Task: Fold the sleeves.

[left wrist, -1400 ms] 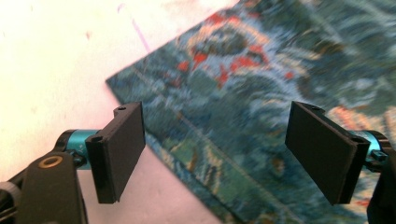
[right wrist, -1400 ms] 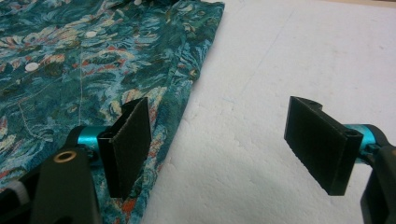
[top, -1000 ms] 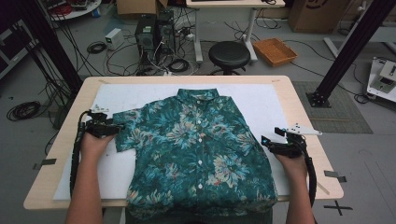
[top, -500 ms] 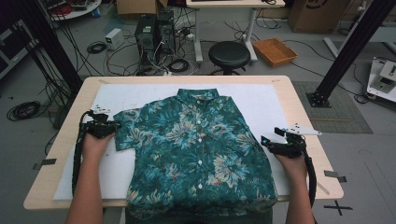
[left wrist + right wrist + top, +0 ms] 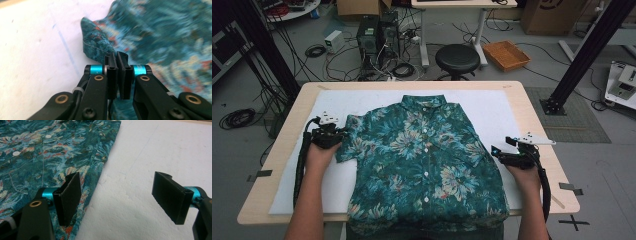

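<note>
- High view: shirt (image 5: 422, 165) flat and buttoned at frame centre on the white pad (image 5: 497, 107) over the wooden table (image 5: 537, 120), hem hanging off the near edge. Left gripper (image 5: 332, 136) at left of frame, on the sleeve (image 5: 354, 137) edge; right gripper (image 5: 507, 156) at right of frame, beside the shirt's side edge.
- Best to carry the pinched sleeve inward over the chest in one low sweep, keeping the cloth taut enough to crease straight, not dragging the body along.
- Left gripper view: jaws just closed, together on the sleeve hem, fabric corner poking up behind them at upper centre. Thin woven cloth, teal with leafy print and red flecks; limp, folds readily. Pad behind smooth, faintly lined.
- Right gripper view: jaws apart, nothing between them; one pad (image 5: 67, 197) over the shirt edge at lower left, the other over bare pad at right. Worth bringing it down on the side seam before pinching. Small pale buttons upper left; pad surface grainy, foam-like.
</note>
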